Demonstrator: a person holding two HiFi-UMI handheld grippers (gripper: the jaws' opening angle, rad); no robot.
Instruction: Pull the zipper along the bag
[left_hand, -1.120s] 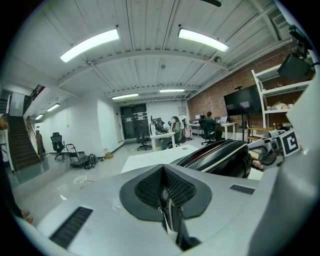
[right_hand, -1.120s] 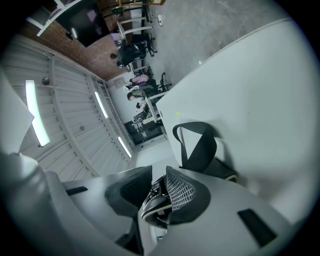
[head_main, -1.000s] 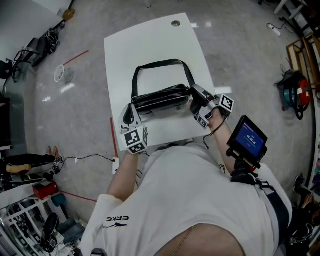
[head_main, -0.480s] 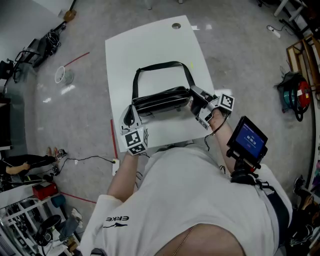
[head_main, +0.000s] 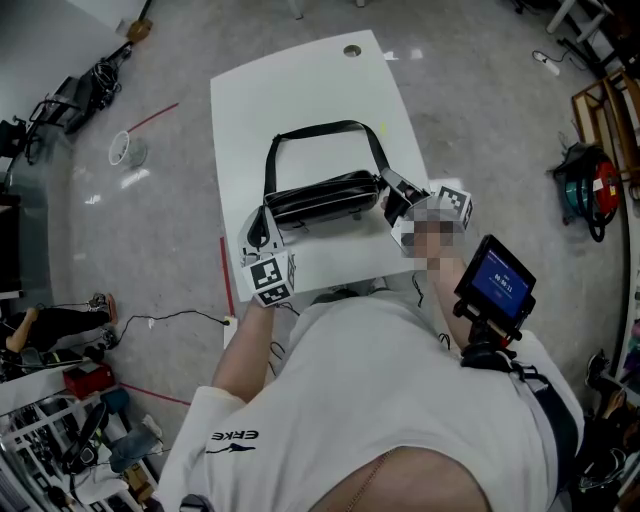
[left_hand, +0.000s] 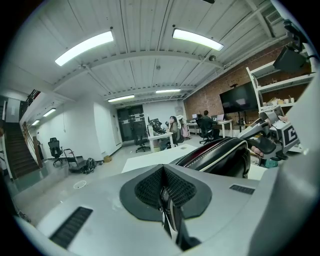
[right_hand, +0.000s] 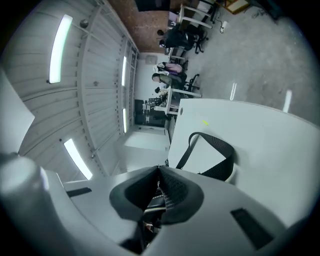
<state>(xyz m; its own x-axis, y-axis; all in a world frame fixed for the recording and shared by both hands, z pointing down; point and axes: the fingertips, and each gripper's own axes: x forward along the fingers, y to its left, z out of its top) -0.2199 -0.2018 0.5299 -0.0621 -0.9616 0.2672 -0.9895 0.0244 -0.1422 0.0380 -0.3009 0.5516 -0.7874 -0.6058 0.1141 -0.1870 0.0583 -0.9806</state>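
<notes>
Change, right side: over the last second the right gripper (head_main: 392, 198) has drifted slightly outward at the bag's right end, no more.
Change, left side: the left gripper (head_main: 264, 225) and the black bag (head_main: 322, 198) sit almost where they were.
Meaning for the task: such small travel suggests the pull has reached, or nearly reached, the right end of its run. The zipper (left_hand: 207, 150) shows as a joined row of teeth along the top, as far as can be seen.
Left gripper state: fingers pressed together on a thin dark fold at the bag's left end, anchoring it.
Right gripper state: fingers closed on a small piece with a metallic glint, judged to be the zipper pull (right_hand: 156, 194).
Bag position: lying lengthwise across the near part of the white desk (head_main: 300, 90), spanning the gap between the two grippers.
Count, task things: one bag, one zipper, one shoulder strap (head_main: 320, 128) looped toward the far side.
Count, tools: two grippers, each with one marker cube: left (head_main: 270, 280), right (head_main: 452, 205).
Count, other: one desk; one blue-screened device (head_main: 497, 278) by the right forearm.
</notes>
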